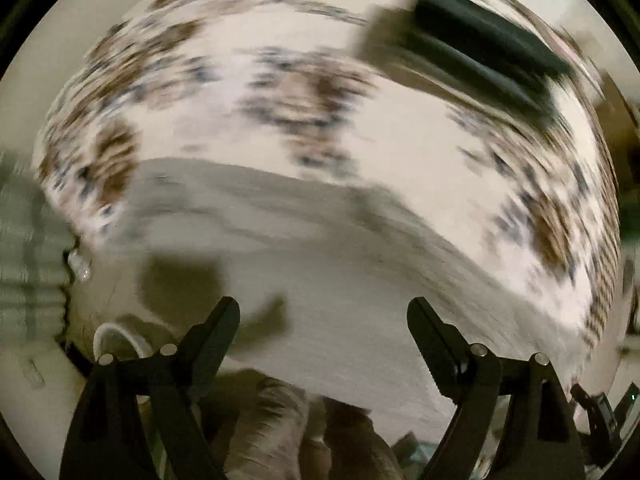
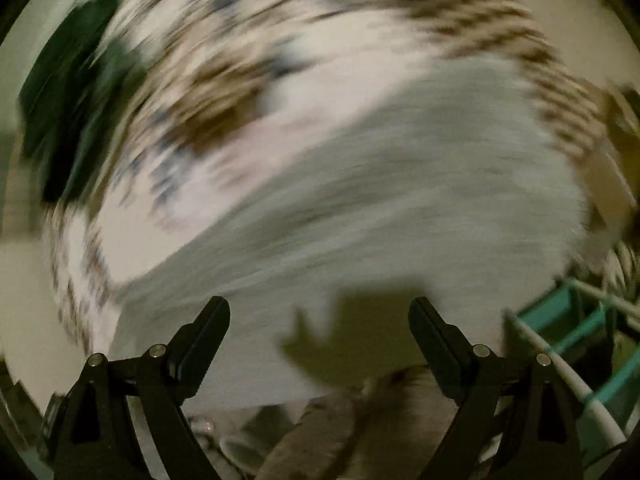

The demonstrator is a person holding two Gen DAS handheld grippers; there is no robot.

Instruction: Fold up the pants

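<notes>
Both my left gripper (image 1: 322,320) & right gripper (image 2: 320,320) gape wide, holding nothing, over the pale pants (image 1: 340,280) lying on the patterned cloth (image 1: 288,92); prob between folds, next I need an edge to pinch.

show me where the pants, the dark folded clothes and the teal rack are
pants (image 1: 360,280): left wrist view, pale middle of the fabric.
dark folded clothes (image 1: 480,40): left wrist view, top surface.
teal rack (image 2: 560,312): right wrist view, teal panel.
</notes>
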